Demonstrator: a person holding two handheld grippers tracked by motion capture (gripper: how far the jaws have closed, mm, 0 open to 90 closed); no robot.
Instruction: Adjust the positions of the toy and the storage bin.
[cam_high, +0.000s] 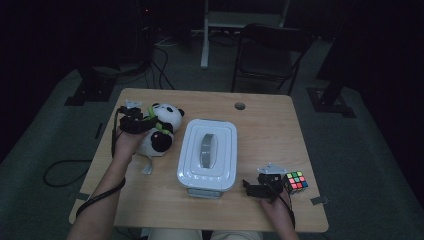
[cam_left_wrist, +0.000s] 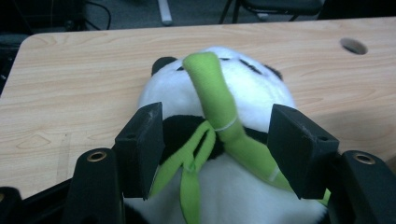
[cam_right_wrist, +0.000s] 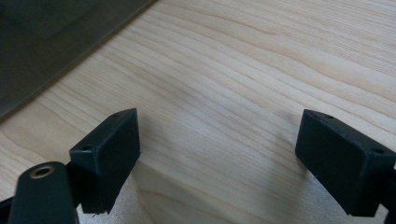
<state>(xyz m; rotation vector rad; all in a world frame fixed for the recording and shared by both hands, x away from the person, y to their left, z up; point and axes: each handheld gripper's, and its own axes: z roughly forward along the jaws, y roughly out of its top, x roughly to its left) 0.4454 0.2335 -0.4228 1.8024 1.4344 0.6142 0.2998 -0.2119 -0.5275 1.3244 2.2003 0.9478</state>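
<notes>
Both pads of the left gripper (cam_left_wrist: 219, 151) stand apart on either side of the panda toy (cam_left_wrist: 224, 140), not pressing it; the toy lies on the table (cam_high: 260, 125), left of the white box (cam_high: 207, 155). The right gripper (cam_high: 265, 187) is wide open, holding nothing, beside the cube (cam_high: 296, 180).

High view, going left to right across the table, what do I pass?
left gripper → panda plush → white lidded container → right gripper → colour cube
</notes>
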